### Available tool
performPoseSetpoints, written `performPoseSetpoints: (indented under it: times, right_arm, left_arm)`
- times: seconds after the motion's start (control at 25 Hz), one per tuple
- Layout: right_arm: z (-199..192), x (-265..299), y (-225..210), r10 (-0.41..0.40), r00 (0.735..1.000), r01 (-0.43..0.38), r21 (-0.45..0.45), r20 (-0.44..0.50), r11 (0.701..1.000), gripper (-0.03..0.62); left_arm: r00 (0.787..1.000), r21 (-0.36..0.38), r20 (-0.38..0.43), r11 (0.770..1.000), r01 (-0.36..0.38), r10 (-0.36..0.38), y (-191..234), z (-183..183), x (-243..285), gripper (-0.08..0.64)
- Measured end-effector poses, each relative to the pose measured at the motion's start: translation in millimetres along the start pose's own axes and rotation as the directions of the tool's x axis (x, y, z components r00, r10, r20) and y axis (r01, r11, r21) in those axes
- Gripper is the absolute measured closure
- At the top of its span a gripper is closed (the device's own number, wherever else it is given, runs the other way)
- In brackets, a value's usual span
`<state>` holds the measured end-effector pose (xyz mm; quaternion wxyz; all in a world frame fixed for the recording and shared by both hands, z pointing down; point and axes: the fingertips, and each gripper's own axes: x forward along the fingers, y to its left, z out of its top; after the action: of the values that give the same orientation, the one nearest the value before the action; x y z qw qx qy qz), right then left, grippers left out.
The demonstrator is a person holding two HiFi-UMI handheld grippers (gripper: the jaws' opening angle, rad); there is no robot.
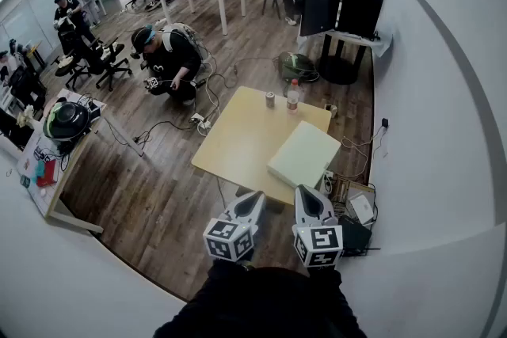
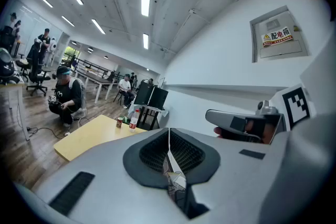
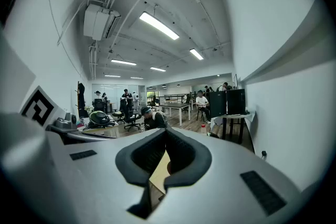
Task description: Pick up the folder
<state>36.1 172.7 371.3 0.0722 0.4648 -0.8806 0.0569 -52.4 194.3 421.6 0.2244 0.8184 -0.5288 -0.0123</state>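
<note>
The folder (image 1: 304, 154), a pale flat square, lies on the near right corner of a light wooden table (image 1: 238, 142). My left gripper (image 1: 257, 197) and right gripper (image 1: 303, 191) hang side by side just short of the table's near edge, both pointing toward it. In the left gripper view the left gripper (image 2: 169, 132) has its jaws pressed together with nothing between them. The right gripper (image 3: 166, 132) is likewise shut and empty in its own view. Neither touches the folder, which the jaws hide in both gripper views.
A can (image 1: 270, 99) and a bottle (image 1: 293, 95) stand at the table's far edge. A person (image 1: 170, 59) crouches on the floor beyond the table among cables. Boxes (image 1: 358, 210) sit by the white wall on the right. A cluttered desk (image 1: 55, 162) stands left.
</note>
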Motion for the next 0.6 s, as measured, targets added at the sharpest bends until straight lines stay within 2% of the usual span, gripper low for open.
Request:
performPoseSetpoints:
  times: [0.6]
  right_arm:
    - [-9.9,10.2,-2.1,-0.037,0.999,0.037,0.06,-0.003,0.997,0.569]
  left_arm:
    - [1.0,-0.022,-0.009,1.0,-0.002,0.002,16.4,-6.2,-2.8,0.52]
